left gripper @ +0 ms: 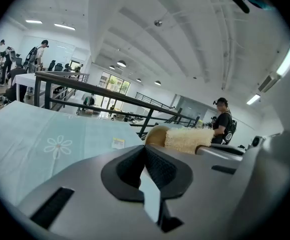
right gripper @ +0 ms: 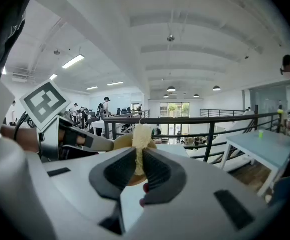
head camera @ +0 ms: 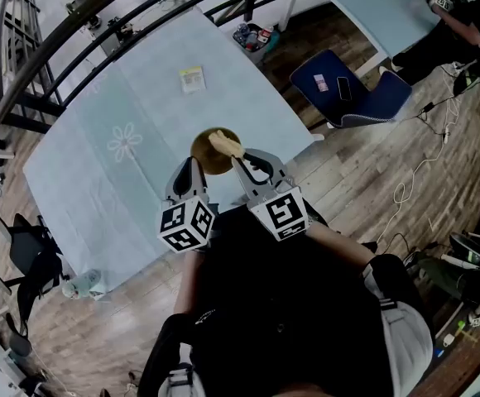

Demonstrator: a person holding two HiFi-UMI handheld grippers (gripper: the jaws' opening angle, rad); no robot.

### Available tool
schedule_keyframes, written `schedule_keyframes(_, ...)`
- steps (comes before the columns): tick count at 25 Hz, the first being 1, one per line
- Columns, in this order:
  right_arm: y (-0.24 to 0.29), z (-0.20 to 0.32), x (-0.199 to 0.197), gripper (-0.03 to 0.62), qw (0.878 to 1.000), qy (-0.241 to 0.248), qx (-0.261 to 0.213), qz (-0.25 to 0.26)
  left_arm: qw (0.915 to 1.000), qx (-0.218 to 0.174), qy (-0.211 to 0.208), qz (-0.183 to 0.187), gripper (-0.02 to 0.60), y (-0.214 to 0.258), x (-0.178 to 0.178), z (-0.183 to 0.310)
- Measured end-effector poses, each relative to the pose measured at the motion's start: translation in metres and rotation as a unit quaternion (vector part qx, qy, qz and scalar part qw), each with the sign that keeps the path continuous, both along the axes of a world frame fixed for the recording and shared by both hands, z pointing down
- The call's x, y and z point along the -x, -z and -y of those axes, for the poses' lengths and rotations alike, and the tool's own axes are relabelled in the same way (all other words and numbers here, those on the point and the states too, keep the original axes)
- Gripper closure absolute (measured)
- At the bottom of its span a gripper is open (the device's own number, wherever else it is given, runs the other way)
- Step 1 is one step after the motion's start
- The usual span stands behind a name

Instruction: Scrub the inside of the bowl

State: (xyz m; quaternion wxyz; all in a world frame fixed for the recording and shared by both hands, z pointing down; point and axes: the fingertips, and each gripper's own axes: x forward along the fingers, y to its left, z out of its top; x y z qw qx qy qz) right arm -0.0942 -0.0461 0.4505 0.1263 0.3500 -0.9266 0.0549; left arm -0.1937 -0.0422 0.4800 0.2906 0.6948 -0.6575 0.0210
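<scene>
Bowl scrub: sponge poised, scrubbing about to start.
Right gripper (right gripper: 140,161) clamped on sponge (right gripper: 142,136) above bowl (head camera: 206,160) at table (head camera: 124,98) edge; left gripper (left gripper: 145,151) closed, apparently pinching rim. Next: press sponge inside, circle.

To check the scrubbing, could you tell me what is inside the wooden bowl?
Only the right gripper's pale sponge shows in the wooden bowl; the bottom beneath it is hidden.
</scene>
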Motion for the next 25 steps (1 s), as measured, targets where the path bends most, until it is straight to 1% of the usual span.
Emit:
schedule_keyframes(4, -0.001, -0.003, 0.008, 0.549, 1.000, 0.021, 0.009, 0.008, 0.9999, -0.010, 0.008, 0.003, 0.566, 0.005, 0.003, 0.001)
schedule_keyframes(10, 0.002, -0.022, 0.032, 0.549, 0.996, 0.085, 0.004, 0.012, 0.9996, -0.026, -0.005, 0.012, 0.565, 0.014, 0.000, 0.002)
schedule_keyframes(12, 0.001, -0.025, 0.036, 0.549, 0.996, 0.094, 0.001, 0.005, 0.9994, -0.031, -0.009, 0.009, 0.566, 0.017, -0.004, 0.002)
schedule_keyframes(15, -0.003, -0.021, 0.035, 0.549, 0.997, 0.082, 0.008, -0.002, 0.9992, -0.035, -0.018, 0.007, 0.566, 0.021, -0.007, 0.003)
schedule_keyframes(20, -0.012, -0.004, 0.022, 0.549, 0.999, 0.026, 0.026, -0.019, 0.9984, -0.033, -0.044, 0.016, 0.565, 0.019, -0.014, 0.005)
schedule_keyframes(25, -0.018, 0.005, 0.010, 0.549, 0.999, -0.009, 0.036, -0.033, 0.9986, -0.028, -0.041, 0.018, 0.566, 0.017, -0.013, 0.004)
